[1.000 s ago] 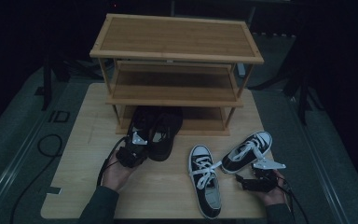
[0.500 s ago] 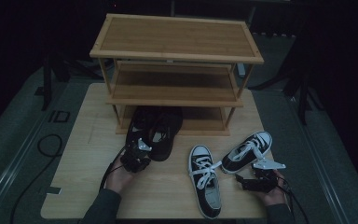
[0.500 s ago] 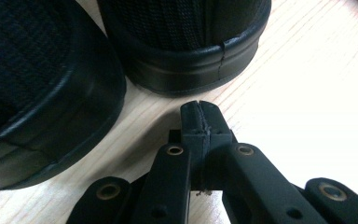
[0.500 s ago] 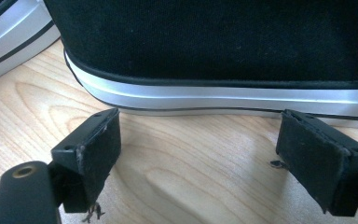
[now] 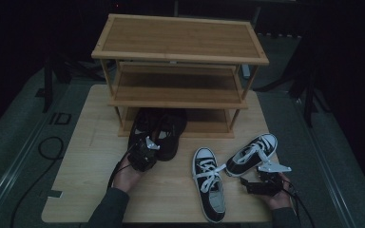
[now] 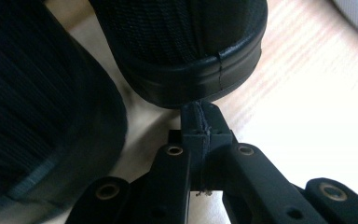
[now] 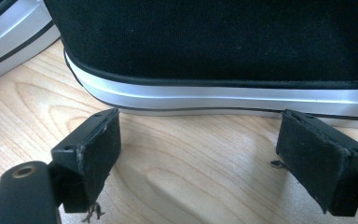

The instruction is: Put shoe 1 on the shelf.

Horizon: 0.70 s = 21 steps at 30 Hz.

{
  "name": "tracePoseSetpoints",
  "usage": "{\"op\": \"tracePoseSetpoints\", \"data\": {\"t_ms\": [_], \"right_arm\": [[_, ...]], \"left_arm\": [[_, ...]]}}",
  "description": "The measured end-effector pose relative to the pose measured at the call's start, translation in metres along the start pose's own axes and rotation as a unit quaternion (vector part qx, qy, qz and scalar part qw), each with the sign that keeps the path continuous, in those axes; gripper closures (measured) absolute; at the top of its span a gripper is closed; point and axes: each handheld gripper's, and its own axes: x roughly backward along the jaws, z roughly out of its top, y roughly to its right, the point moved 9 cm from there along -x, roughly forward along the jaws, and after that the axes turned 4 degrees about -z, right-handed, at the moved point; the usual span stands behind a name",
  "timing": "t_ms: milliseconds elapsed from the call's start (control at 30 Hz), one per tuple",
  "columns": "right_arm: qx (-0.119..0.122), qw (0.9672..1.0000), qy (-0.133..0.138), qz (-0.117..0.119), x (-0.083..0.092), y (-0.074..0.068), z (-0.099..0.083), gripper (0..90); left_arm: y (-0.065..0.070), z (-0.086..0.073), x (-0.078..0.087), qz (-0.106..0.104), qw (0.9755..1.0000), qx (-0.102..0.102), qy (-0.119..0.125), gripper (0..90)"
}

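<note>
Two shoe pairs on bench below rack, grippers poised.
Left gripper (image 6: 200, 133) jaws together, empty, touching black shoe (image 6: 186, 51) heel at centre; right gripper (image 7: 214, 163) jaws apart before white-soled sneaker (image 7: 223, 56), lower right, likely readying grasp.

Four shoes sit on one table (image 5: 90, 156): two all-black shoes (image 5: 159, 133) and two black-and-white sneakers (image 5: 210, 183), with one three-shelf rack (image 5: 180, 42) behind.
</note>
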Motion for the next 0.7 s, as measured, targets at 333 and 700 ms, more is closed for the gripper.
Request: {"op": "tracePoseSetpoints", "data": {"t_ms": [333, 700], "right_arm": [[0.0, 1.0, 0.0, 0.0, 0.0, 0.0, 0.0, 13.7], [0.001, 1.0, 0.0, 0.001, 0.0, 0.0, 0.0, 13.7]], "left_arm": [[0.016, 0.004, -0.01, -0.001, 0.9995, -0.026, -0.019, 89.7], [-0.004, 0.015, -0.009, 0.029, 0.9992, 0.02, -0.017, 89.5]]}}
